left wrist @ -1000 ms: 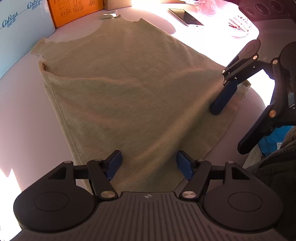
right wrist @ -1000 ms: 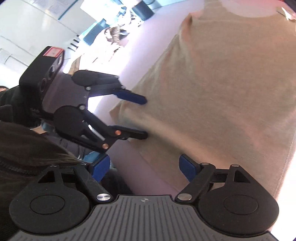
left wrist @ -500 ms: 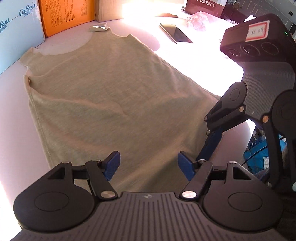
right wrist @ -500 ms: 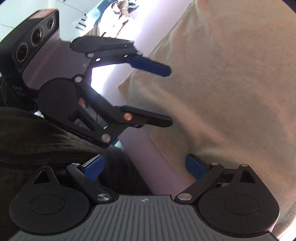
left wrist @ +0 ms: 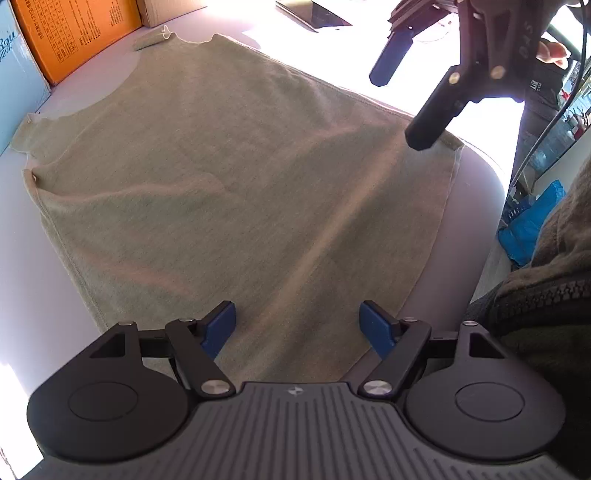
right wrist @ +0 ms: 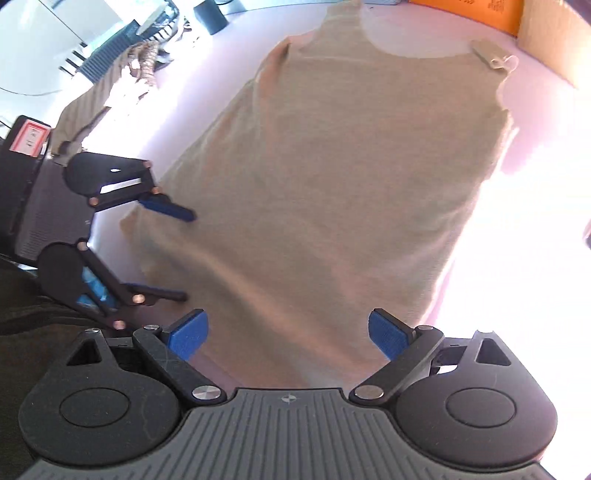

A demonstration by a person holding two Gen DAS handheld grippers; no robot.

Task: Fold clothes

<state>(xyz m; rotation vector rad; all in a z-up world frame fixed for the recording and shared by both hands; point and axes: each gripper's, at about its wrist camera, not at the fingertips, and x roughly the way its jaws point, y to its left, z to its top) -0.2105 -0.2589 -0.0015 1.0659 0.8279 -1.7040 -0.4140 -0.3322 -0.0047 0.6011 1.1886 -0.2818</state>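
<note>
A pale bench (left wrist: 22,236) is filling most of both views, with strong sunlight washing out its far right part. At the far left edge a light blue box (left wrist: 14,66) is standing on the bench, with an orange box (left wrist: 74,33) just beside it and a brown cardboard box (left wrist: 166,9) next along. A sleeveless beige top (left wrist: 229,177) is lying spread flat on the bench, its neckline toward the boxes and its hem toward the person. A small beige tag (left wrist: 147,40) is lying near the top's shoulder strap. Beyond the top's right edge a dark phone (left wrist: 314,16) is resting in the sunlit patch.

The left gripper (left wrist: 297,325) is hovering over the hem near the top's lower left corner, its blue pads spread apart with cloth showing beneath them but nothing pinched; its jaws have just been opening. In the right wrist view the left gripper (right wrist: 177,254) is sitting at the left side of the top, jaws apart.

The right gripper (right wrist: 288,332) is hanging over the hem farther right, its jaws standing wide and pinching nothing, having just been opening. From the left wrist view it (left wrist: 402,99) is raised above the top's right corner. A dark zipped sleeve (left wrist: 546,295) is showing at the right, with a blue bag (left wrist: 532,225) below the bench edge.
</note>
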